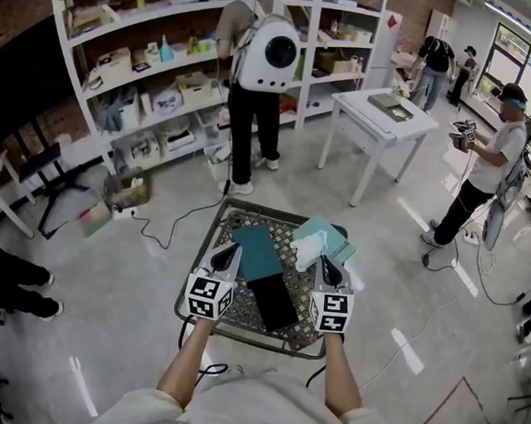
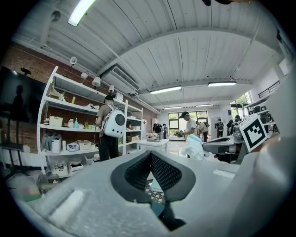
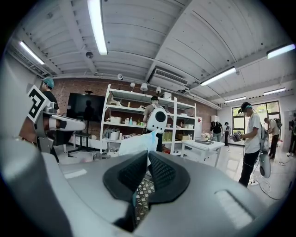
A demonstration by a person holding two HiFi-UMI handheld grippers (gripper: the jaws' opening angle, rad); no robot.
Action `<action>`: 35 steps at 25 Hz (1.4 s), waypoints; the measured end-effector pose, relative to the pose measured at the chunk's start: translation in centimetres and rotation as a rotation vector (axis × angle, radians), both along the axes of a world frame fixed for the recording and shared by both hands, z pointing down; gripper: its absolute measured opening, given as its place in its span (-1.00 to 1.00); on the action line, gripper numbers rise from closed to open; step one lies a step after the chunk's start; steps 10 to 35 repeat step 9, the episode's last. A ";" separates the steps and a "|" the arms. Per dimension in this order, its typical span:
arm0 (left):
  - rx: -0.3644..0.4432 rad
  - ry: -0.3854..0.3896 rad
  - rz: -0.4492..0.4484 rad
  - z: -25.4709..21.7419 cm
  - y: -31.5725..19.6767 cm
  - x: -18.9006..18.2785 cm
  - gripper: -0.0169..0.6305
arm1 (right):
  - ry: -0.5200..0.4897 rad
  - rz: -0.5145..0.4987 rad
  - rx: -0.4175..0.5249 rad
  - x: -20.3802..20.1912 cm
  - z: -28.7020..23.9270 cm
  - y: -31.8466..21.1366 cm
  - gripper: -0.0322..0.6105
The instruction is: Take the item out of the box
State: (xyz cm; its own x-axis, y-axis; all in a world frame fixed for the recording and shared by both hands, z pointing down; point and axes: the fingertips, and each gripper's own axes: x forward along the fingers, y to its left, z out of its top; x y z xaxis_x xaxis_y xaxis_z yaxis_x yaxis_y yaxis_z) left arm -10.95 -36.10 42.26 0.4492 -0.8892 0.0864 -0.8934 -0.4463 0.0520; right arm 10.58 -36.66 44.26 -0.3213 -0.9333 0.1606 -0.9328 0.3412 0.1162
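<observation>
Nearest, the left gripper (image 1: 228, 251) has its 2 jaws closed on nothing, poised over the dark teal box (image 1: 256, 252). The right gripper (image 1: 325, 262) has its jaws pinched shut on a thin edge of the white wrapped item (image 1: 307, 249). The item stands up beyond the tips, above the pale teal lid (image 1: 330, 235) on the metal table (image 1: 237, 330). The hold looks slight, so a slow, straight lift before carrying it aside seems wise, since the slack wrapper may slip.
</observation>
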 end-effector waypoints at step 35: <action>0.007 0.000 0.001 1.7 0.7 0.3 -0.93 | 0.006 -0.001 0.007 0.2 1.8 0.9 -0.87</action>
